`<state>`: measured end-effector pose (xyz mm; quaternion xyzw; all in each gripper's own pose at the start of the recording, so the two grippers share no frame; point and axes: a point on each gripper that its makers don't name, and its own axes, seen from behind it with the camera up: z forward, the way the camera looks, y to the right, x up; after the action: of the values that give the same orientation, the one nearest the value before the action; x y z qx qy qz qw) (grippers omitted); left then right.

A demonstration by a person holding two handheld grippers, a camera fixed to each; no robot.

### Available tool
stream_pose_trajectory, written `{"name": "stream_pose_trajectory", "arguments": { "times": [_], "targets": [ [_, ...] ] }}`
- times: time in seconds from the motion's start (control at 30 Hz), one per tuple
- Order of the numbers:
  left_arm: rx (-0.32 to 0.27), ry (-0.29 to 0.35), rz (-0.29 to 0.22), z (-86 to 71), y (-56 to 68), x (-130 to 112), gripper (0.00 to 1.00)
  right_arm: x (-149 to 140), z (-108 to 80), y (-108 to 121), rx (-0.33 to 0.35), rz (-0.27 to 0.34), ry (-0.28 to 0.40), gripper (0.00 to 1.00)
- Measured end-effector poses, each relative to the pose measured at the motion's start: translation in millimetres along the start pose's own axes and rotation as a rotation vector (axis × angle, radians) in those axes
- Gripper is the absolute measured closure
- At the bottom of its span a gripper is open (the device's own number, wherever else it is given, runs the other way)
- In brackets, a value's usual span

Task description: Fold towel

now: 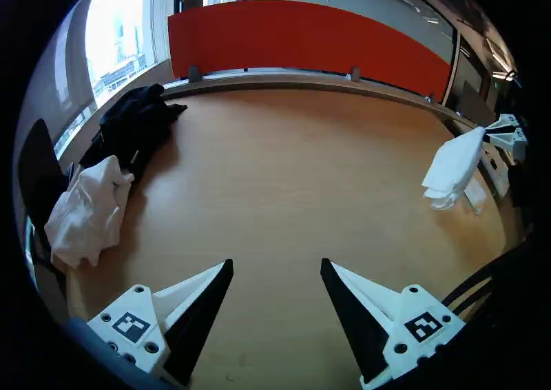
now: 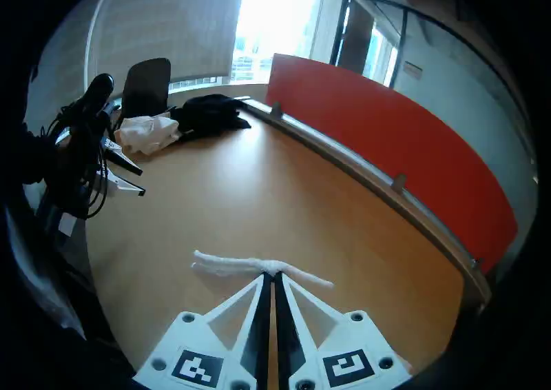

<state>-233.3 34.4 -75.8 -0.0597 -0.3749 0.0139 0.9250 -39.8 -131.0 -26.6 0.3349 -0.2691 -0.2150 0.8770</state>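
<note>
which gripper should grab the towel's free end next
Left, probably: the left gripper is open and empty, while the right gripper is shut on the towel.

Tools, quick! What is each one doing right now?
Left tool: open, holding nothing.
Right tool: closed on the white towel.

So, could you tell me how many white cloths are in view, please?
2. One white towel hangs pinched in the right gripper. One crumpled white cloth lies at the edge of the table beside a black garment; that heap could hide more.
</note>
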Motion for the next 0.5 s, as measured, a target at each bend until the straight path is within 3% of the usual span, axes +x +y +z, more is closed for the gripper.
{"name": "stream_pose_trajectory", "arguments": {
  "times": [0.5],
  "targets": [
    [-0.002,0.000,0.009,-0.3,2.1,3,0.06,-17,-25.7,63,-0.075,0.036,-0.023,0.96]
  ]
}}
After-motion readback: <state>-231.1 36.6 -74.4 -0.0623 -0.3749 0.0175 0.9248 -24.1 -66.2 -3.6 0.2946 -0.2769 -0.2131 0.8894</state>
